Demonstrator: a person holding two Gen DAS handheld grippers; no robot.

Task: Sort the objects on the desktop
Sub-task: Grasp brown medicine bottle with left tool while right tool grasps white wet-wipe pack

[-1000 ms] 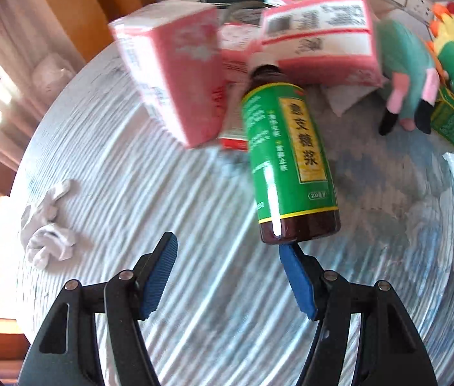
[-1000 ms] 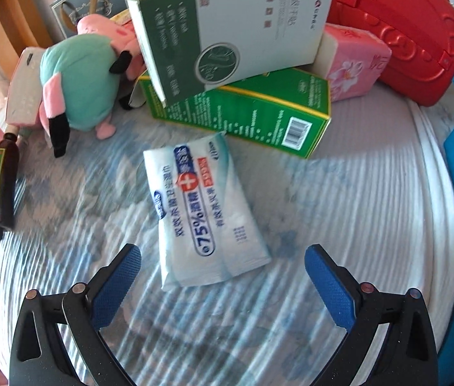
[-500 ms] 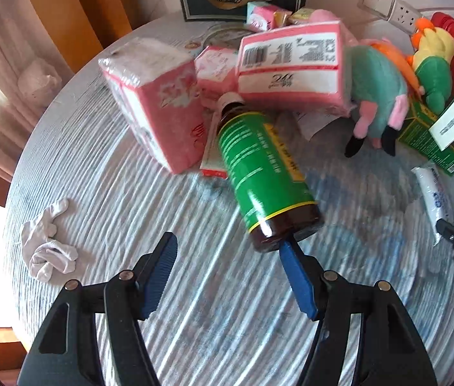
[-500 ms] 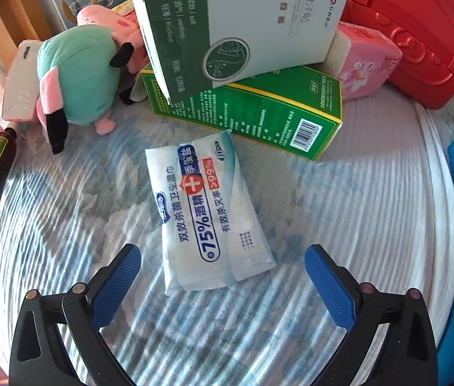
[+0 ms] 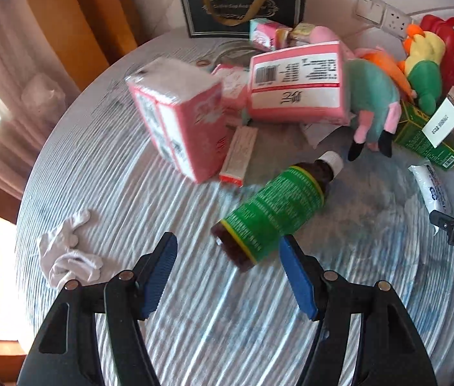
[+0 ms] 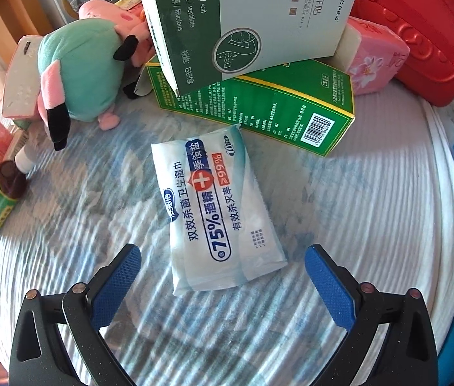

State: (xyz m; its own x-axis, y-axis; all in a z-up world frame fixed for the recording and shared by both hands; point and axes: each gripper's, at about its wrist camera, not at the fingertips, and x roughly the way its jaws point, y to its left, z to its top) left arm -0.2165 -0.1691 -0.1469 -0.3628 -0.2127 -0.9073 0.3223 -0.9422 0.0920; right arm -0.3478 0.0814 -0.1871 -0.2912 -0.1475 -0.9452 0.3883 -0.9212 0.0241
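A: Listing item one: bottle (image 5: 275,212), lying on its side on the tabletop (image 5: 114,193), base between the spread fingers of the left hand-held gripper (image 5: 227,270). Risk: round, may roll off.

B: Item two: wipes pack (image 6: 217,212), flat, just ahead of the right hand-held gripper (image 6: 222,276), spread, empty. Risk: slick film slips.

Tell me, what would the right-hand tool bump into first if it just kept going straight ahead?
Probably the wipes packet, lying flat just ahead between the open fingers of the right gripper. Depth is hard to judge.
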